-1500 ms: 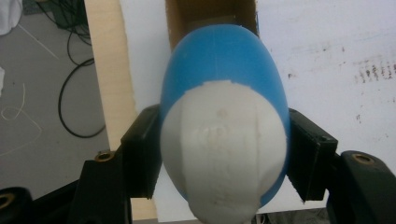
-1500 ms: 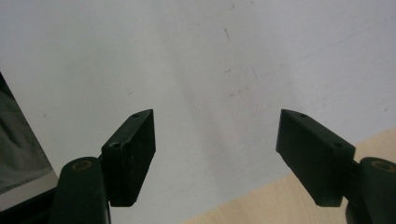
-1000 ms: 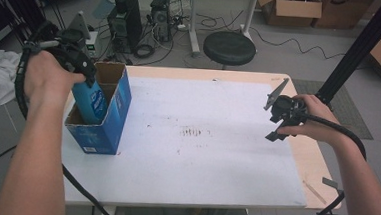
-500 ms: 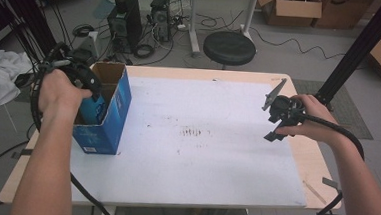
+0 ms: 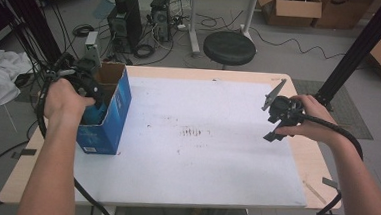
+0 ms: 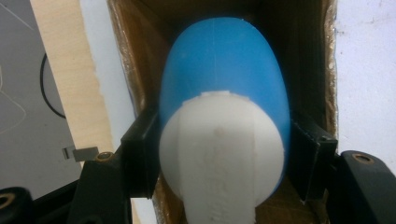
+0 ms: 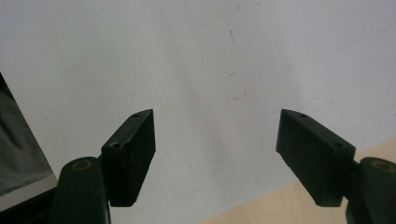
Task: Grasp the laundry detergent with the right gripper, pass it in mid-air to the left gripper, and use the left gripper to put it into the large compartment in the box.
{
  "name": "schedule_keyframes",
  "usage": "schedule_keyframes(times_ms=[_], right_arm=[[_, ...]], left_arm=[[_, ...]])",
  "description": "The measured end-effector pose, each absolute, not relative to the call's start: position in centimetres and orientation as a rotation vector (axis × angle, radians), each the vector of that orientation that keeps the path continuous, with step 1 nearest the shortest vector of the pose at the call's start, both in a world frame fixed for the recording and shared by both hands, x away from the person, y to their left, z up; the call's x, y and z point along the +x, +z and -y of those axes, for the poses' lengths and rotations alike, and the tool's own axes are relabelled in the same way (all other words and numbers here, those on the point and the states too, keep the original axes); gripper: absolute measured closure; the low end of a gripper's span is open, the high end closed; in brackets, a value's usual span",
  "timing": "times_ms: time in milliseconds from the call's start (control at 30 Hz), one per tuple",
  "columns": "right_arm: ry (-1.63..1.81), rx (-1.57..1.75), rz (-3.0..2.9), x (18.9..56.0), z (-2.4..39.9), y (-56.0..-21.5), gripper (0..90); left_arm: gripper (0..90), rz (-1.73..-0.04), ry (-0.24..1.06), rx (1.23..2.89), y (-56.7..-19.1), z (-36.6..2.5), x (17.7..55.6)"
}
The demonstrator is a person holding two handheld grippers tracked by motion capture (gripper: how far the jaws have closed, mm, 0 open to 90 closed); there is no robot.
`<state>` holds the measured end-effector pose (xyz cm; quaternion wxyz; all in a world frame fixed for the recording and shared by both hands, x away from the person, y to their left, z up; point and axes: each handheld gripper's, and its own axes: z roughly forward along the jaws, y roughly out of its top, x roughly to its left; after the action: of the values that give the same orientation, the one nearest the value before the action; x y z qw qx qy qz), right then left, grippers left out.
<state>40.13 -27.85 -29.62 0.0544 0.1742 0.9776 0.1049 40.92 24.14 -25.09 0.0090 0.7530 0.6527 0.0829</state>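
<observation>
Left gripper (image 6: 219,154) clamped on blue white-capped bottle (image 6: 219,88) inside blue carton (image 5: 109,113), right gripper (image 7: 217,154) wide open, empty; risk: bottle snagging carton wall, tipping it.

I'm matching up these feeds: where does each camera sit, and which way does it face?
High view: above the person's side, facing forward and down at the table; both forearms enter from below.
Left gripper view: rides the left tongs, looking into the blue box at the gripped blue bottle.
Right gripper view: rides the open right tongs, facing bare tabletop.
Shared: the box shows in high and left views.
</observation>
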Motion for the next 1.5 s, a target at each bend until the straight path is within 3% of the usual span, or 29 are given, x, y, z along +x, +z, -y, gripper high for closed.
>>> schedule_keyframes(times_ms=[1500], right_arm=[[0.344, 0.507, -2.98, 39.5, 27.4, -29.4, 28.0]], left_arm=[[37.3, -2.045, 0.246, 2.366, -27.0, -23.9, 40.4]])
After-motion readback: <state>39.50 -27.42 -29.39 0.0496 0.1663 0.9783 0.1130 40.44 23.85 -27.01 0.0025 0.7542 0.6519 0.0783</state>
